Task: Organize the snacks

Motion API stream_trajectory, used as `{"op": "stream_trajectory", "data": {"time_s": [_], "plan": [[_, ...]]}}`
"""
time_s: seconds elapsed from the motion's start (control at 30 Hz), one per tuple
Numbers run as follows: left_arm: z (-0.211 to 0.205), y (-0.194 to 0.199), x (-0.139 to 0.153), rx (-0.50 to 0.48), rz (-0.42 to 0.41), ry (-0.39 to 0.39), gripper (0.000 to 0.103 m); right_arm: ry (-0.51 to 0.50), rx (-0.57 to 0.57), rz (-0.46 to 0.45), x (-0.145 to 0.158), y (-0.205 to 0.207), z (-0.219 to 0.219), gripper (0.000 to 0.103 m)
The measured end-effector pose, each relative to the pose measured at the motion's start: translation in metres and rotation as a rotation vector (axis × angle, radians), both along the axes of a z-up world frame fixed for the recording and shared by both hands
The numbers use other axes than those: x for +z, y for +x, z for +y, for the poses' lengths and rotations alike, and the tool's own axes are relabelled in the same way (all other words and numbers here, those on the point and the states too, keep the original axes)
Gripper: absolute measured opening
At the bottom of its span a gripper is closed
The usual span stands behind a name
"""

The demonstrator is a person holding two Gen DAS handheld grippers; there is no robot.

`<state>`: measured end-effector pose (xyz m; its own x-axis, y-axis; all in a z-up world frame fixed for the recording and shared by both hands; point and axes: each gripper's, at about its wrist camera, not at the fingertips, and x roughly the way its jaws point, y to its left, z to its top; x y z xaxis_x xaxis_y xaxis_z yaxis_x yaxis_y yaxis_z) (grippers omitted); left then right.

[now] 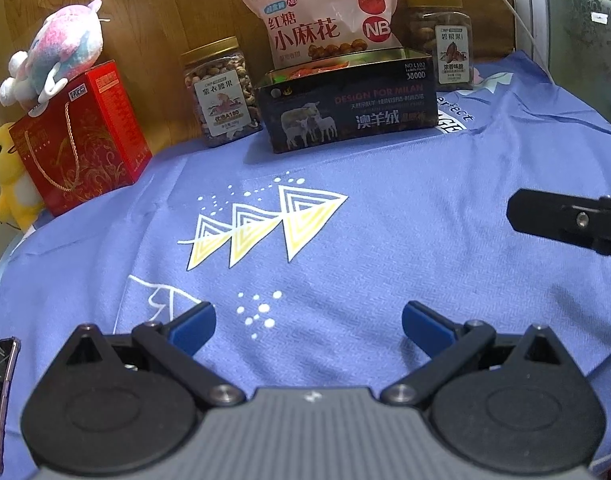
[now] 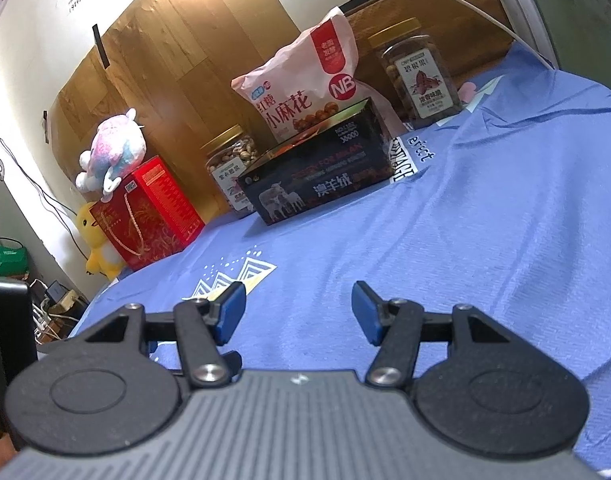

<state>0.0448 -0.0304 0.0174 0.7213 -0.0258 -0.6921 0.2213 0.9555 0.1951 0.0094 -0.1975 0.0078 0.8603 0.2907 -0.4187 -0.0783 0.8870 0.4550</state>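
Snacks sit along the far edge of the blue printed cloth [image 1: 385, 240]: a pink bag of brown-sugar twists [image 1: 325, 16] stands upright behind an open dark box [image 1: 345, 104], which shows something red-orange inside. A yellow-lidded jar of cashews [image 1: 221, 92] stands just left of the box; a second yellow-lidded nut jar [image 1: 441, 40] stands behind its right end. I cannot tell what surface lies under the cloth.

My left tongs [image 1: 308, 326] are wide apart and hold nothing, low over the cloth, well short of the snacks. My right tongs [image 2: 298, 312] are also wide and hold nothing, equally far back.

Step in hand, as I judge it: reach for a first item. The cashew jar looks the simpler pick, rigid and free on its near side. I would come in level, straddle the body below the lid, and close squarely so it does not tip. The bag is soft and leans on the box; pinching its top seam seems safer than squeezing the middle.

A red gift box [image 1: 81, 136] with a cord handle stands far left, a pastel plush toy [image 1: 57, 48] on top, a yellow plush duck [image 1: 9, 176] beside it.
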Motion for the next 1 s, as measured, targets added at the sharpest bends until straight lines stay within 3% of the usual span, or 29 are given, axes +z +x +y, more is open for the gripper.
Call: {"op": "stream_trajectory", "data": {"time_s": [1.0], "plan": [[0.0066,-0.0012,0.0026,0.062,0.018,-0.009,0.103,0.007,0.003,-0.01,0.0034,-0.0047,-0.0037,0.062]]}}
